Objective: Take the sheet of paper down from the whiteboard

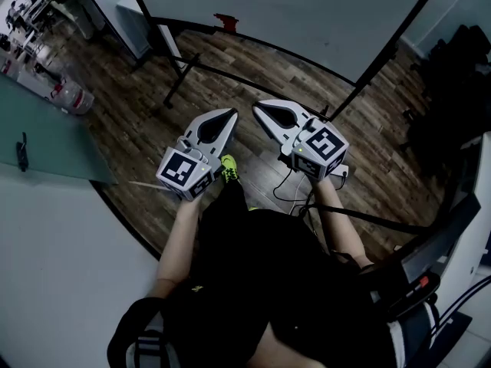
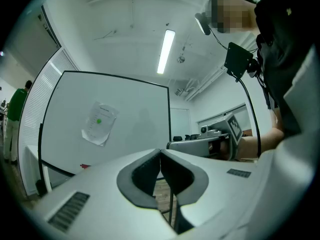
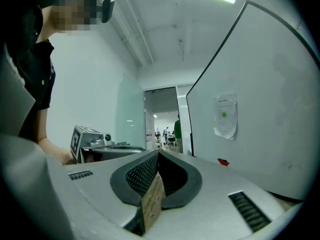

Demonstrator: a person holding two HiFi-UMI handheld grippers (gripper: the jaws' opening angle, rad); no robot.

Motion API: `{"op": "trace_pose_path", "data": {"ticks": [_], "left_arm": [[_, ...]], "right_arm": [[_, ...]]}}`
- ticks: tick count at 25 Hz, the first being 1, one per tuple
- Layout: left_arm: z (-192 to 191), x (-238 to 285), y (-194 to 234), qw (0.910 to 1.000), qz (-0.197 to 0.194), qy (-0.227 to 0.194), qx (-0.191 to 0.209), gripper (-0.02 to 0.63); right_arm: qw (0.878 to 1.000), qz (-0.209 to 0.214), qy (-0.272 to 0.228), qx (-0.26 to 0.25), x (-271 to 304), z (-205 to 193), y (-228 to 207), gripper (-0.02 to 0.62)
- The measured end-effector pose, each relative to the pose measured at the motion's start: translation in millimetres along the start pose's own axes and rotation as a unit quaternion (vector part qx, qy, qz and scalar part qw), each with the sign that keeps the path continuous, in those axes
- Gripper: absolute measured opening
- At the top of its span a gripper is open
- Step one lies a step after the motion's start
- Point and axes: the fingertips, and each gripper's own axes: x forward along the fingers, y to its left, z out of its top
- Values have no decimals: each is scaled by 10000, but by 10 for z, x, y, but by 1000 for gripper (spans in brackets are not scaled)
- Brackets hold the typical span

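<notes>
Grippers first: left gripper [image 2: 160, 155] has its jaws closed tip to tip with nothing between them. Right gripper [image 3: 158, 157] is the same, tips together and empty. A brown wood-grain strip shows in the slot below its tips; cannot tell whether that is floor seen through the slot. Both are held level, side by side, near each other but apart, tips toward the whiteboard [image 1: 307, 14].

Sheet of paper [image 2: 99, 123] is up on the whiteboard face, slightly tilted, lower edge curling, a green dot [image 2: 99, 121] near its middle. Neither gripper touches it; both are well apart from it. A small red item [image 1: 225, 21] sits on the board's bottom rail, below the sheet.

Surface and room: wood-plank floor [image 1: 253, 75], black stand legs [image 1: 173, 83] under the board, a cable [image 1: 288, 190] on the floor by the person's yellow-green shoe [image 1: 229, 165], and a frosted glass panel [image 1: 46, 136] at left.

View differences: head view cuts the sheet off at the top edge and shows floor and both marker cubes. Left gripper view shows the whole board, a ceiling strip light [image 2: 166, 50] and a person in green [image 2: 17, 104] at far left. Right gripper view sees the board edge-on and an open doorway [image 3: 162, 121] with people beyond.
</notes>
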Motion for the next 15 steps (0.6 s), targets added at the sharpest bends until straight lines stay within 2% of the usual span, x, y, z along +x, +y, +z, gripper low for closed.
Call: {"op": "trace_pose_path", "data": {"ticks": [15], "left_arm": [[-1,293,541,9996,-218,-155,-22,18]], "right_arm": [[9995,-321,40,-10,401,37,-463,-3]]}}
